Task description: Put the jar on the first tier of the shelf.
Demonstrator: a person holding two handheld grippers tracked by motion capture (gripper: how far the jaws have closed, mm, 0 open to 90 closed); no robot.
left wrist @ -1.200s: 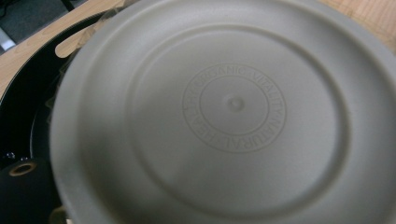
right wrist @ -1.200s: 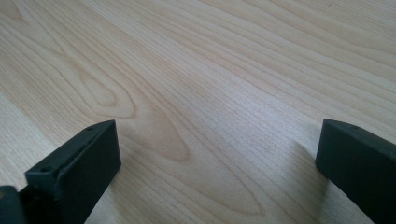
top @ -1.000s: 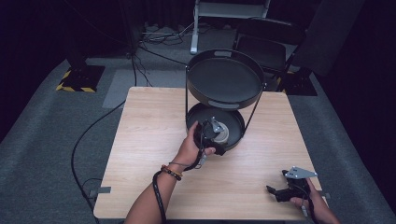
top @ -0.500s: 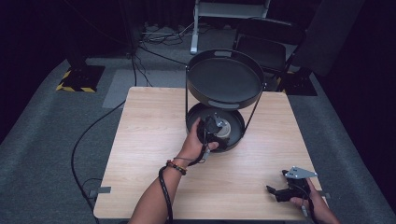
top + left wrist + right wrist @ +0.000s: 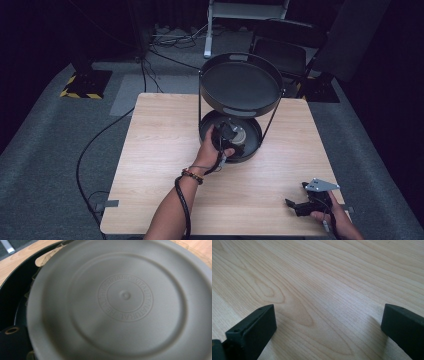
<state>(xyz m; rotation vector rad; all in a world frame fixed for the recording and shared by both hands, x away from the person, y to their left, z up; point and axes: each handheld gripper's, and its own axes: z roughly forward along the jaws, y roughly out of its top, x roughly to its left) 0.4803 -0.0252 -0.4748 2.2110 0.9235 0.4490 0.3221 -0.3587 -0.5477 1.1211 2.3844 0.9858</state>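
Observation:
A black two-tier round stand sits at the back middle of the wooden table (image 5: 160, 150), with an upper tray (image 5: 241, 85) and a lower tray (image 5: 252, 150). In the lower tray lies a grey round dish (image 5: 242, 136). My left gripper (image 5: 226, 134) reaches in under the upper tray, right over that dish. In the left gripper view the grey dish (image 5: 120, 302) is very close and carries embossed ring lettering; one dark jaw corner shows at the lower left. My right gripper (image 5: 296, 205) rests low at the table's front right, jaws wide apart over bare wood (image 5: 328, 315).
Thin black rods (image 5: 200, 100) join the two trays and flank the lower tier's opening. A cable trails from my left forearm off the front edge. Beyond the table are grey carpet, a black chair (image 5: 285, 50) and stand legs.
My left hand has pushed forward, deeper into the lower tray and over the grey dish. The right gripper has stayed where it was.

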